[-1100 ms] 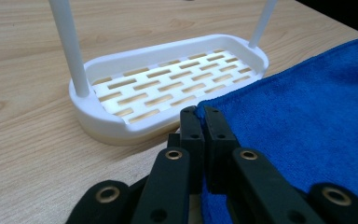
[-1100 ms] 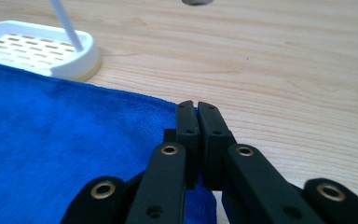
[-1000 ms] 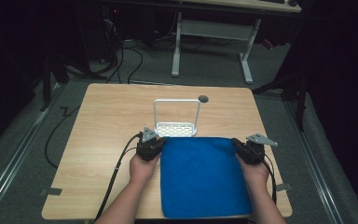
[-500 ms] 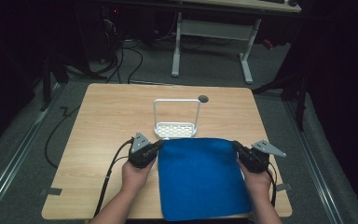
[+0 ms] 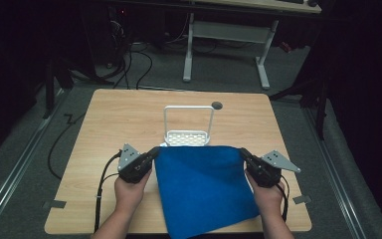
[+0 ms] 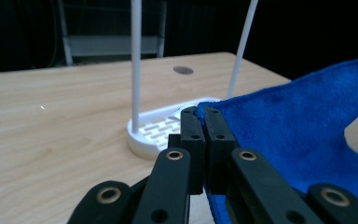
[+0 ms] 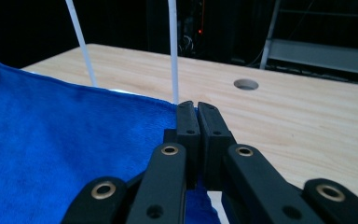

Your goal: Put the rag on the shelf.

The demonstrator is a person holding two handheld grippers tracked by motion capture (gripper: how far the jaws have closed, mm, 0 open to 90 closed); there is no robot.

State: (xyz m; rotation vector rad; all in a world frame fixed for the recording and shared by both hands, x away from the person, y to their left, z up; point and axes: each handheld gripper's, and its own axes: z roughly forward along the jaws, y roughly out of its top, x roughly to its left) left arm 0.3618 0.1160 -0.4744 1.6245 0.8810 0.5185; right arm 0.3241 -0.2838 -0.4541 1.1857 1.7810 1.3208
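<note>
Cloth [image 5: 204, 191] far edge up since before, both tools gripping.

Dim room; grey carpet floor [image 5: 229, 74]; white-legged desk [image 5: 226, 30] behind

A bright blue, plush cloth [image 5: 204, 191] fills the lower middle of the high view, a roughly square sheet stretched taut along its upper edge and lifted there, its two upper corners pinched at left and right. Its lower part slopes down to the bottom edge of the frame, with the lower right corner hanging at an angle. In the left gripper view the cloth [image 6: 298, 126] rises along the right side, its nap soft and its top edge slightly sagging.
</note>
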